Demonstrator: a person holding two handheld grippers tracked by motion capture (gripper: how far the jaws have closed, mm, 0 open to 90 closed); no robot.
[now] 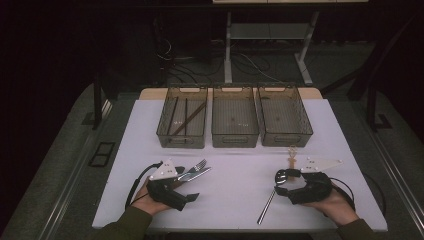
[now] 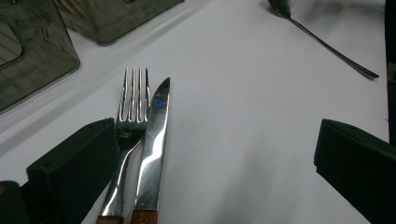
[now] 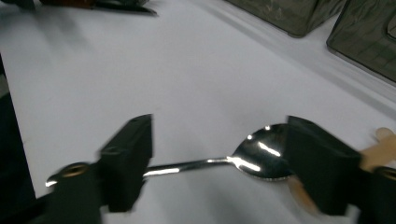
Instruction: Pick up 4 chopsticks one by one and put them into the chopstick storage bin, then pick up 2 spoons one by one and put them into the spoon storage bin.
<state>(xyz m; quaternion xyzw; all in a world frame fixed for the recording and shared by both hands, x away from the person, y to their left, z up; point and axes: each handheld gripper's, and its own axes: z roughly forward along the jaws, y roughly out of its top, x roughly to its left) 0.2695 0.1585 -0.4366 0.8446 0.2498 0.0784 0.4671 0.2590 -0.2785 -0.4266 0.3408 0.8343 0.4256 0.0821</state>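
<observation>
Sorting cutlery appears to be the work in hand: a person sits at a white table [image 1: 240,145] holding a black two-jaw gripper in each hand. Across the upper middle of the high view stand three smoky translucent plastic bins in a row. The left bin [image 1: 182,122] already holds a few long dark sticks, perhaps chopsticks; the middle bin [image 1: 235,122] and the right bin [image 1: 284,121] look empty, which suggests one bin for each kind of utensil.

At lower right of the high view, the right gripper [image 1: 281,181] hovers over a shiny steel spoon [image 1: 270,202] whose handle runs toward the bottom edge. In the right gripper view the spoon [image 3: 261,156] lies on the table with its bowl between the jaws, close against the right-hand one. The jaws stand partly open, straddling the spoon where bowl meets handle, and do not yet seem to press on it, so this looks like lining up for a pick. A pale wooden utensil [image 1: 291,157] lies just beyond that gripper.

At lower left, the left gripper [image 1: 192,186] rests beside a steel fork with a wooden handle [image 2: 128,126] and a steel table knife with a wooden handle [image 2: 154,149], lying side by side and touching. Its jaws stand wide open with both pieces near the left-hand jaw, gripping nothing, probably waiting its turn.
</observation>
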